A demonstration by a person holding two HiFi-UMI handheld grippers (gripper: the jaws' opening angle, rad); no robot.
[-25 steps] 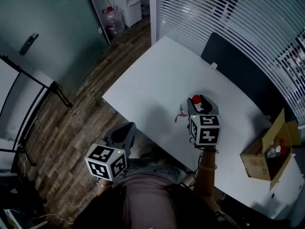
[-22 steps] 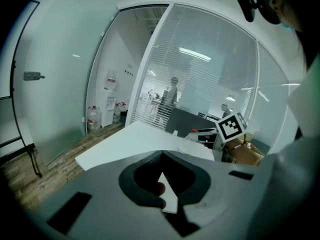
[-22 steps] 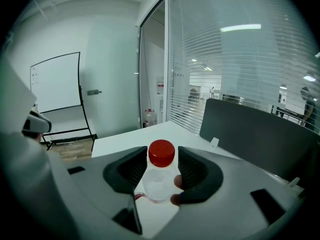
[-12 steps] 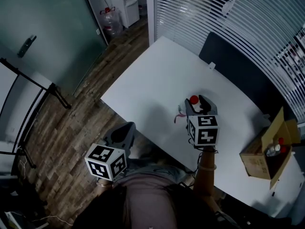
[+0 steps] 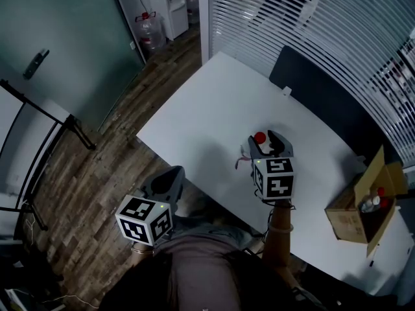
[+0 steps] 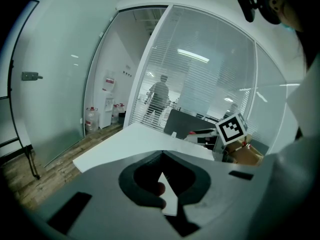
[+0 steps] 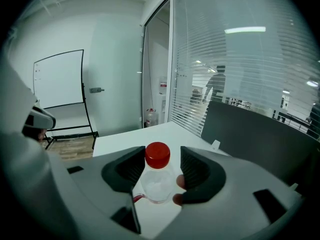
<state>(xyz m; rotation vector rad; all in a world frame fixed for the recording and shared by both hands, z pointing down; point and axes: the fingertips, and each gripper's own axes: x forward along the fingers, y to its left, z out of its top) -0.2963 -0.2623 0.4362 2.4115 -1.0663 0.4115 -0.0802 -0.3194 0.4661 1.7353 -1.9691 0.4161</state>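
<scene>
A small clear bottle with a red cap (image 7: 157, 155) stands upright between the jaws of my right gripper (image 7: 161, 154), which is shut on its body. In the head view the bottle (image 5: 260, 137) and right gripper (image 5: 264, 140) are over the near middle of the white table (image 5: 207, 102). A thin pink strip (image 7: 135, 198) shows by the bottle's base. My left gripper (image 5: 170, 173) hangs off the table's near edge, over the wooden floor. Seen in its own view, the left gripper (image 6: 161, 156) is shut and holds nothing.
An open cardboard box (image 5: 360, 209) with red-capped bottles (image 5: 375, 203) inside stands at the table's right end. A dark partition panel (image 5: 324, 99) runs along the far edge before blinds. Water jugs (image 5: 148, 28) and a stand's legs (image 5: 78, 128) are on the floor at left.
My right gripper has drifted slightly left and nearer with the bottle in it. A person behind the glass wall has walked along. The left gripper has stayed put.
</scene>
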